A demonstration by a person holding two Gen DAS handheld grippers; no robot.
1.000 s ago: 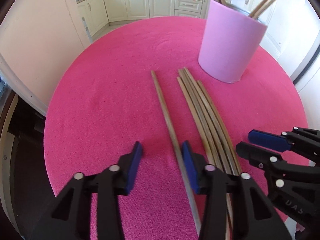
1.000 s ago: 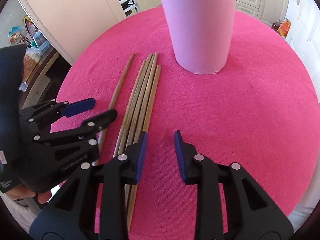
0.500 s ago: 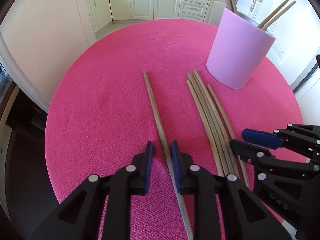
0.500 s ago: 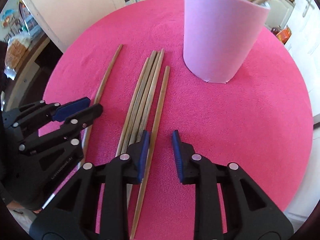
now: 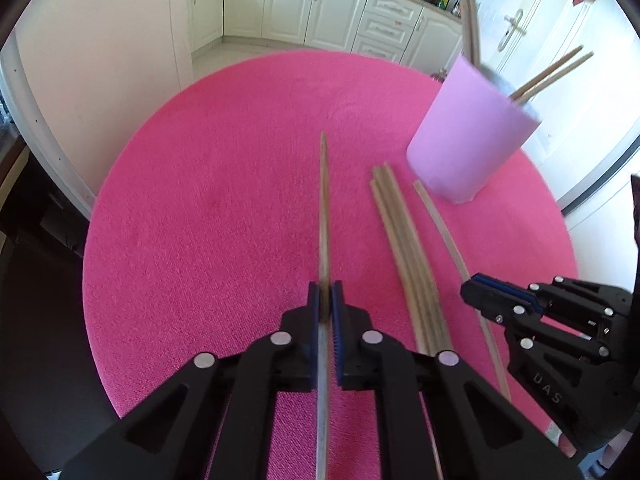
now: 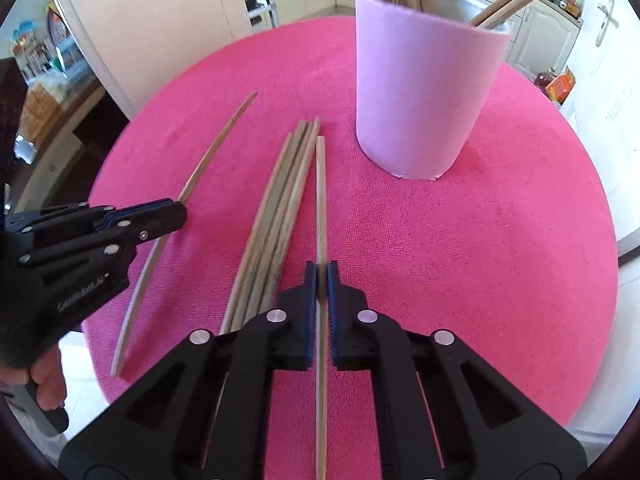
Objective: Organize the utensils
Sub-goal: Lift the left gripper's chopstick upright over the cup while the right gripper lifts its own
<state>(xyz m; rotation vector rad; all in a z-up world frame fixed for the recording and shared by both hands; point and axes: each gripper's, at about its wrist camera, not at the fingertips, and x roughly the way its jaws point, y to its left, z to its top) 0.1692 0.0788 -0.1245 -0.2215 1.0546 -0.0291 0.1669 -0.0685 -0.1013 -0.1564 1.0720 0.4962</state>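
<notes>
Long wooden chopsticks lie on a round pink table. My left gripper (image 5: 325,294) is shut on the leftmost chopstick (image 5: 324,208), which runs forward between its pads. My right gripper (image 6: 321,274) is shut on the rightmost chopstick (image 6: 320,200). A bundle of three chopsticks (image 6: 280,216) lies between the two held ones; it also shows in the left wrist view (image 5: 404,256). A pink cup (image 6: 424,96) with several chopsticks standing in it is beyond the bundle, to the right, also in the left wrist view (image 5: 468,140). The right gripper shows in the left wrist view (image 5: 496,296), the left gripper in the right wrist view (image 6: 160,216).
The pink tablecloth (image 5: 224,200) covers the round table, whose edge drops off on all sides. White kitchen cabinets (image 5: 320,4) and a door (image 5: 516,24) stand behind. A cream wall panel (image 6: 160,20) is at the far left.
Both grippers have closed: the left on the leftmost chopstick, the right on the rightmost one, which now lies apart from the bundle. Both cameras have shifted forward and turned slightly.
</notes>
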